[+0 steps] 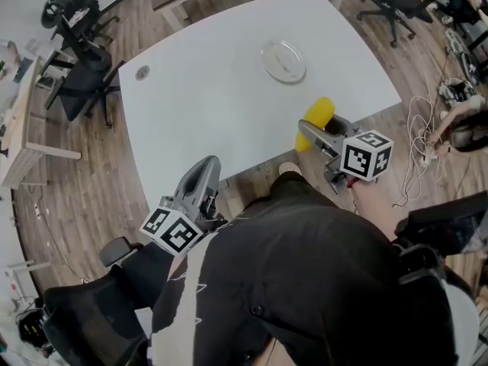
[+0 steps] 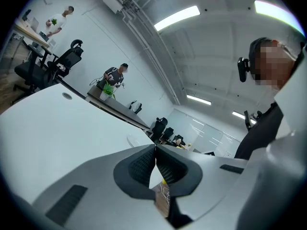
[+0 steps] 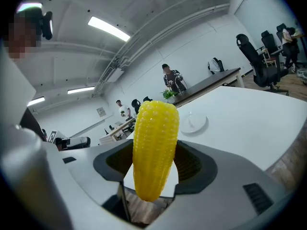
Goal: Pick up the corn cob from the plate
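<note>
A yellow corn cob point(image 3: 154, 147) stands upright between the jaws of my right gripper point(image 3: 154, 163), which is shut on it. In the head view that gripper point(image 1: 314, 130) holds the cob point(image 1: 316, 120) over the table's near right edge. The white plate point(image 1: 284, 60) lies bare farther out on the table, also seen small in the right gripper view as the plate point(image 3: 193, 121). My left gripper point(image 1: 204, 175) sits at the table's near left edge, its pads point(image 2: 146, 164) pressed together with nothing between them.
The white table point(image 1: 206, 90) has a round cable grommet point(image 1: 142, 72) at its far left. Office chairs point(image 1: 76, 21) stand at the left and far right. Cables point(image 1: 423, 139) lie on the wooden floor at the right. Other people stand by desks in the background.
</note>
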Motion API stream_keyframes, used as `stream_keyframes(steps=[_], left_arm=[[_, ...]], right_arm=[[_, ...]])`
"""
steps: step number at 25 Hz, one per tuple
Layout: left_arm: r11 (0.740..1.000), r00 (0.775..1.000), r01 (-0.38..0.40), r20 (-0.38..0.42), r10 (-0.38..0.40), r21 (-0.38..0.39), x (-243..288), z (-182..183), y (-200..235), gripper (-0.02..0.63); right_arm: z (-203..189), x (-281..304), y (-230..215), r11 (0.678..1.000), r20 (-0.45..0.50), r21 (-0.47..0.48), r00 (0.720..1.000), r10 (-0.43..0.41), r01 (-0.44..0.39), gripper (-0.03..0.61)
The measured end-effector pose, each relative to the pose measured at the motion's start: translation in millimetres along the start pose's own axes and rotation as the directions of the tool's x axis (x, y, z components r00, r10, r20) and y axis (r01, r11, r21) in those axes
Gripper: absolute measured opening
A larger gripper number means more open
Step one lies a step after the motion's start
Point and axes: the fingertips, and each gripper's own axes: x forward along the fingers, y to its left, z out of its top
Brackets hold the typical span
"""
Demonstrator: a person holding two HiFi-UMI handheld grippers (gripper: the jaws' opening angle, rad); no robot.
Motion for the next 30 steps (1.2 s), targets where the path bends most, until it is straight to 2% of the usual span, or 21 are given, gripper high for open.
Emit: stream_keyframes(steps=[7, 11, 15, 19, 24, 27, 30], left_arm=[[0.999, 0.999, 0.039, -0.016, -0.039, -0.018, 4, -16, -13, 0.015], [0.998, 0.997, 0.064, -0.037, -0.064, -0.015, 12, -21, -23, 0.015], [0.998, 0.997, 0.055, -0.054, -0.056, -0.017, 19, -31, -33, 0.015], [1.0, 0.997, 0.028, -0.074, -0.029, -0.013, 33, -44, -49, 0.015], [1.0, 1.0, -0.003, -0.008, 0.003, -0.005, 64, -44, -87, 0.015], [1.0, 1.0, -0.016, 0.012, 0.016, -0.012, 79, -62, -119, 0.015], [1.0, 1.0, -0.017, -0.008, 0.017, -0.021, 90, -91, -153, 0.015]], right_arm=[[-8, -42, -4, 0.998, -0.001, 0.006, 0.998, -0.059, 0.059, 0.265], [-8, -50, -6, 0.996, 0.016, 0.084, 0.999, -0.045, 0.043, 0.264], [0, -59, -13, 0.984, 0.055, 0.179, 0.998, -0.01, 0.0, 0.264], [2, -92, -35, 0.957, 0.121, 0.29, 0.992, -0.02, -0.016, 0.264], [-1, -151, -75, 0.904, 0.138, 0.423, 0.99, -0.003, -0.056, 0.264], [4, -192, -99, 0.887, 0.162, 0.454, 0.987, 0.015, -0.088, 0.264], [10, -223, -114, 0.87, 0.185, 0.475, 0.981, 0.049, -0.133, 0.264]])
